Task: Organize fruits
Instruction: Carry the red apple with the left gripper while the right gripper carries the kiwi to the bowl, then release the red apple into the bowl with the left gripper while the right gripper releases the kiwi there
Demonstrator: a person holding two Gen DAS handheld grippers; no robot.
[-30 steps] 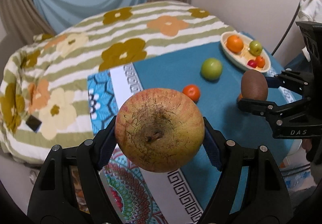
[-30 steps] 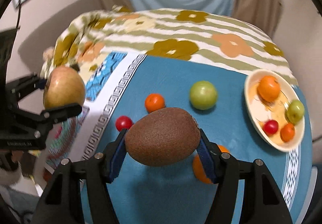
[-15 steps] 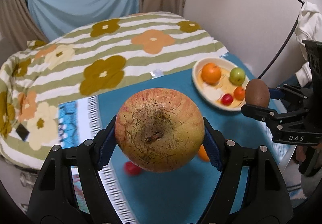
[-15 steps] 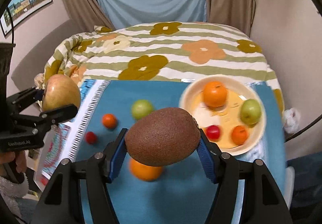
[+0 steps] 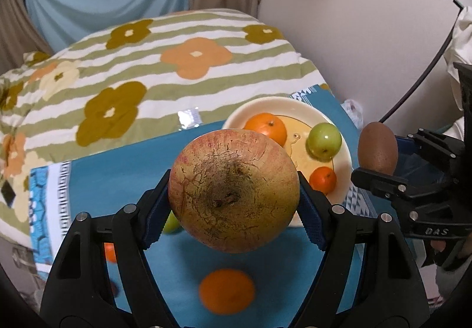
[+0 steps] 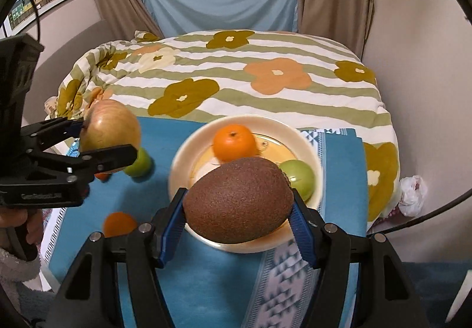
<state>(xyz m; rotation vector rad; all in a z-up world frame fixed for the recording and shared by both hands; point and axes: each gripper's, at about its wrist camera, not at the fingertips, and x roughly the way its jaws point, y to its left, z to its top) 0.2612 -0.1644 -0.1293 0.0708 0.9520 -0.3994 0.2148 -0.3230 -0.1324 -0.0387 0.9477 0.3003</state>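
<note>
Both fruits are up in the air right now. The left hand-held gripper (image 5: 234, 195) is clamped on the apple (image 5: 234, 190) across its widest part, stem end facing the camera. It looks heavy, firm and smooth-skinned, so I'd guess it could roll in the pads if tilted; gripping at the equator seems right. The right hand-held gripper (image 6: 237, 207) is clamped on the kiwi (image 6: 237, 199) across its long axis, hovering over the near rim of the plate (image 6: 181, 157). The kiwi is probably light, fuzzy and grippy but soft, so easy on the squeeze. On the plate, an orange (image 6: 234, 142) sits at 12 o'clock and a green fruit (image 6: 299, 177) at 3. Loose fruit sits on the blue cloth (image 6: 212, 278) at 9.
</note>
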